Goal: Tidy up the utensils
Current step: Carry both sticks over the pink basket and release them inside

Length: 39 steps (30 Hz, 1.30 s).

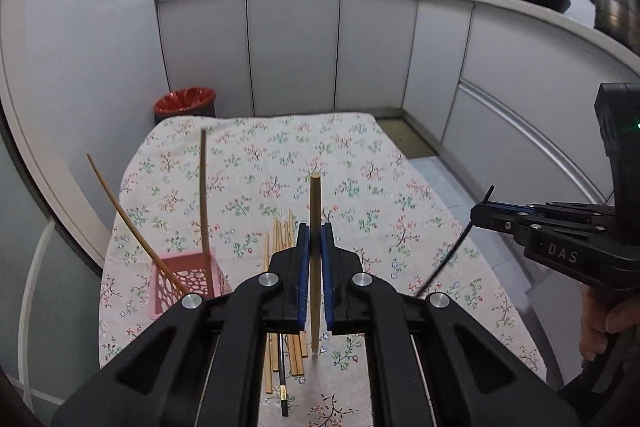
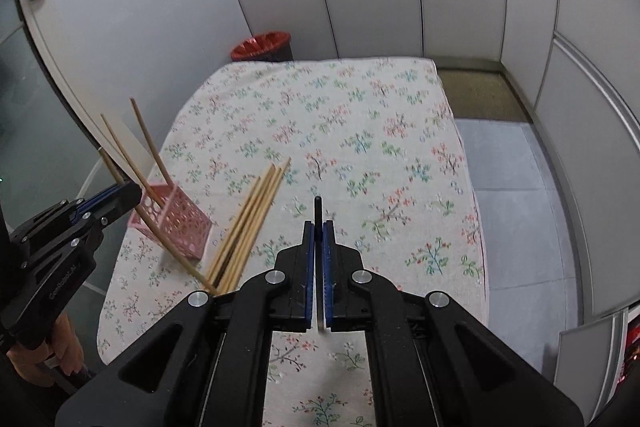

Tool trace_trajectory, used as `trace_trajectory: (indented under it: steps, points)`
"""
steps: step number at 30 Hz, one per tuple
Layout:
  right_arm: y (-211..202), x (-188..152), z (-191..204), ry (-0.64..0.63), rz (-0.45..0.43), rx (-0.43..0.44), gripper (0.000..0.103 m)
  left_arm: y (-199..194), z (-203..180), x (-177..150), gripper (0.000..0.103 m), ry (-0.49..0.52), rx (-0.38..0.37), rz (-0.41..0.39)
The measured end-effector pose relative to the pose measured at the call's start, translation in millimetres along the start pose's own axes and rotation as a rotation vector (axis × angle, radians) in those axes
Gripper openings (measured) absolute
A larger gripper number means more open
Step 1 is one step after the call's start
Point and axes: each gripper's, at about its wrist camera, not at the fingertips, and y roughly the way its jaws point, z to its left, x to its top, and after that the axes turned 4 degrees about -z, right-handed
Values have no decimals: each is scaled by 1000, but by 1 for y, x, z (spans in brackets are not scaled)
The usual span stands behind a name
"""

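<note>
My left gripper (image 1: 315, 239) is shut on a wooden chopstick (image 1: 315, 203) and holds it above a pile of loose chopsticks (image 1: 282, 235) on the floral table. A pink perforated basket (image 1: 188, 277) stands to its left with two wooden chopsticks (image 1: 205, 195) leaning in it. My right gripper (image 2: 318, 233) is shut on a black chopstick (image 2: 317, 213) above the table; it also shows in the left wrist view (image 1: 482, 213) at the right. In the right wrist view the basket (image 2: 176, 223), the pile (image 2: 256, 203) and the left gripper (image 2: 128, 193) sit at the left.
The floral tablecloth (image 1: 360, 155) covers a small table. A red-lined bin (image 1: 185, 103) stands behind its far left corner. Grey cabinets (image 1: 296, 43) run along the back and right, with plants, jars, a wok and a pot on the counter. A wall is at the left.
</note>
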Motion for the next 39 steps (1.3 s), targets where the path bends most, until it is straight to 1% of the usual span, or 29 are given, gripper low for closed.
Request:
trace_trajectory:
  steps: [2, 7, 9, 11, 14, 17, 21, 25, 28, 33, 39]
  points:
    - [-9, 5, 7, -8, -35, 7, 3, -10, 4, 4, 6, -13, -8, -27]
    - [-19, 17, 23, -15, -86, 38, 3, -38, 18, 21, 6, -49, -8, -114]
    - [-21, 21, 31, -18, -99, 52, 3, -50, 26, 27, 6, -60, 12, -156]
    - [-23, 24, 38, -22, -108, 65, 3, -59, 35, 31, 6, -65, 54, -206]
    - [-24, 29, 50, -24, -119, 91, 3, -68, 51, 34, 6, -78, 107, -255]
    - [-25, 32, 62, -28, -127, 114, 3, -77, 63, 35, 6, -108, 132, -294]
    - [-27, 37, 79, -30, -145, 161, 3, -79, 76, 33, 6, -100, 197, -342]
    - [-29, 45, 92, -19, -170, 203, 3, -71, 86, 26, 6, -82, 213, -391]
    - [-29, 49, 98, -3, -191, 237, 3, -54, 97, 23, 6, -102, 235, -344]
    - [-20, 54, 108, 24, -198, 294, 3, -22, 118, 11, 6, -160, 233, -242]
    - [8, 50, 121, 23, -168, 306, 3, -1, 124, 0, 6, -145, 246, -175]
